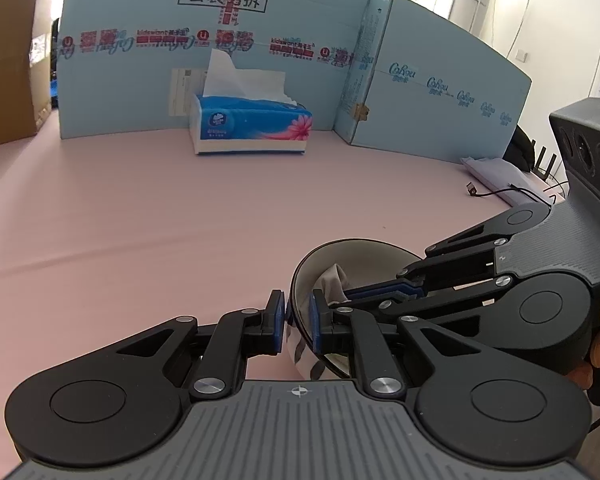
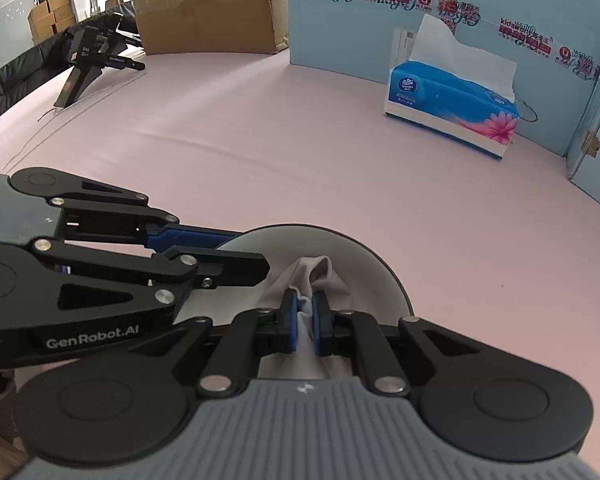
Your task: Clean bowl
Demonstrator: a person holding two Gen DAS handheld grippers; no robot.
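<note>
A bowl (image 1: 364,256), dark outside and white inside, stands on the pink table (image 1: 140,220). My left gripper (image 1: 298,320) is shut on its near rim, one pad outside the wall and one inside. A crumpled pale cloth (image 1: 332,276) lies inside the bowl. My right gripper (image 1: 340,294) reaches into the bowl from the right. In the right wrist view, the right gripper (image 2: 305,312) is shut on the cloth (image 2: 320,276), which bunches up between the blue pads above the bowl's (image 2: 364,276) white inside. The left gripper (image 2: 248,250) grips the rim at the left.
A blue tissue box (image 1: 252,128) with a tissue sticking up stands at the back, before a tall light-blue carton (image 1: 180,80). A brown cardboard box (image 2: 208,12) and a black device (image 2: 92,60) are at the far left. A thin cable (image 1: 496,192) lies at the right.
</note>
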